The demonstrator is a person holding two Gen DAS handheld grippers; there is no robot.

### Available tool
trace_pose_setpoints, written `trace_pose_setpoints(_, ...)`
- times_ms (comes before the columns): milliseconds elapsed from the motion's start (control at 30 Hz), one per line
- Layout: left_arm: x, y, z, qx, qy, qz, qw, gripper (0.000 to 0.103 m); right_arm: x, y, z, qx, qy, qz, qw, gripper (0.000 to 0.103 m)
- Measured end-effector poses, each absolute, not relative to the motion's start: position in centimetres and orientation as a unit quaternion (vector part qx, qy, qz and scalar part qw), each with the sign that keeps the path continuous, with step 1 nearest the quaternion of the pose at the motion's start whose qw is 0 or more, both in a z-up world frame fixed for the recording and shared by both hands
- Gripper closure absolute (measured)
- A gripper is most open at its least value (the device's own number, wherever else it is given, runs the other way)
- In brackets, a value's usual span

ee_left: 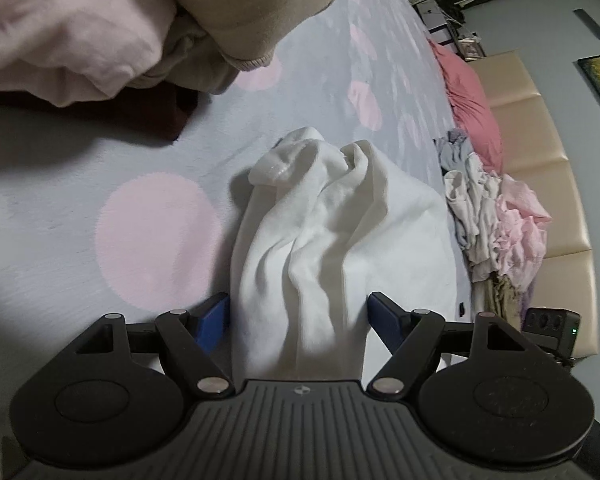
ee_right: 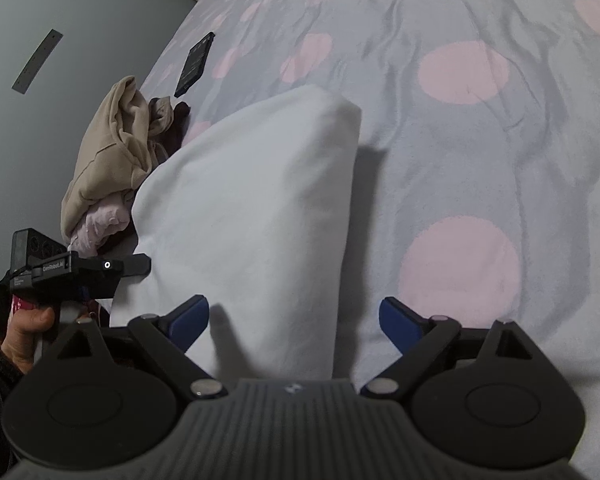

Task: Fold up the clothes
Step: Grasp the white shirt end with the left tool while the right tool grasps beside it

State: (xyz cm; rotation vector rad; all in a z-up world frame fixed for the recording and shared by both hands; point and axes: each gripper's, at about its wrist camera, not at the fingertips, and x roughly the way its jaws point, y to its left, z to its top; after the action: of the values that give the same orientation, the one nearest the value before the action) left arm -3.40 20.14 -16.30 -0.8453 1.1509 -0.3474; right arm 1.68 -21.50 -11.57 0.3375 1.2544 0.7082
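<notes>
A white garment [ee_left: 324,232] lies bunched on the grey bedspread with pink dots [ee_left: 156,240]. Its near end runs between the blue fingertips [ee_left: 214,314] of my left gripper [ee_left: 300,316], whose jaws stand wide apart and open around the cloth. In the right wrist view the same white garment [ee_right: 252,208] lies as a smooth folded slab with a far corner pointing up. My right gripper [ee_right: 296,318] is open, its jaws spread over the garment's near right edge. The left gripper [ee_right: 80,268] shows at the garment's left side, held by a hand [ee_right: 28,328].
A stack of folded beige, pink and dark red clothes [ee_left: 100,40] sits at the far left. A pile of unfolded white and pink clothes [ee_left: 496,224] lies at the right by a pink pillow [ee_left: 472,104] and padded headboard [ee_left: 540,140]. A dark flat device [ee_right: 194,64] rests on the bedspread.
</notes>
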Motion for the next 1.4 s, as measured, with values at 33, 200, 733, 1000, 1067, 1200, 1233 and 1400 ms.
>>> trace_pose_setpoints(33, -3.4, 20.3, -16.3, -0.386, 0.525, -0.161, 0.741, 0.029, 1.8, -21.3, -11.7, 0.152, 0.572, 0.325, 0.738, 0.009)
trace_pose_setpoints(200, -3.2, 20.0, -16.5, -0.384, 0.522, -0.167, 0.743, 0.029, 2.1, -20.4, -12.2, 0.143, 0.576, 0.330, 0.734, 0.009)
trace_pose_setpoints(733, -2.7, 19.2, -17.3, -0.390, 0.512, -0.197, 0.740, 0.020, 2.8, -19.2, -14.2, 0.153, 0.590, 0.342, 0.715, 0.001)
trace_pose_setpoints(1000, -2.4, 19.1, -18.3, -0.420, 0.520, -0.214, 0.712, 0.046, 3.0, -18.3, -14.4, 0.167, 0.597, 0.361, 0.697, 0.019)
trace_pose_setpoints(1067, -2.6, 19.2, -18.5, -0.420, 0.520, -0.212, 0.713, 0.056, 3.2, -18.6, -14.5, 0.171, 0.600, 0.355, 0.696, 0.033)
trace_pose_setpoints(1200, -3.0, 19.3, -18.5, -0.428, 0.515, -0.210, 0.712, 0.065, 3.3, -19.6, -14.2, 0.198, 0.594, 0.370, 0.686, 0.065)
trace_pose_setpoints(1233, -3.2, 19.3, -18.5, -0.431, 0.512, -0.210, 0.713, 0.069, 3.1, -19.6, -13.9, 0.198, 0.590, 0.375, 0.687, 0.069)
trace_pose_setpoints(1400, -3.6, 20.0, -15.5, -0.450, 0.479, -0.222, 0.720, 0.074, 2.9, -19.5, -10.4, 0.210, 0.566, 0.386, 0.698, 0.072)
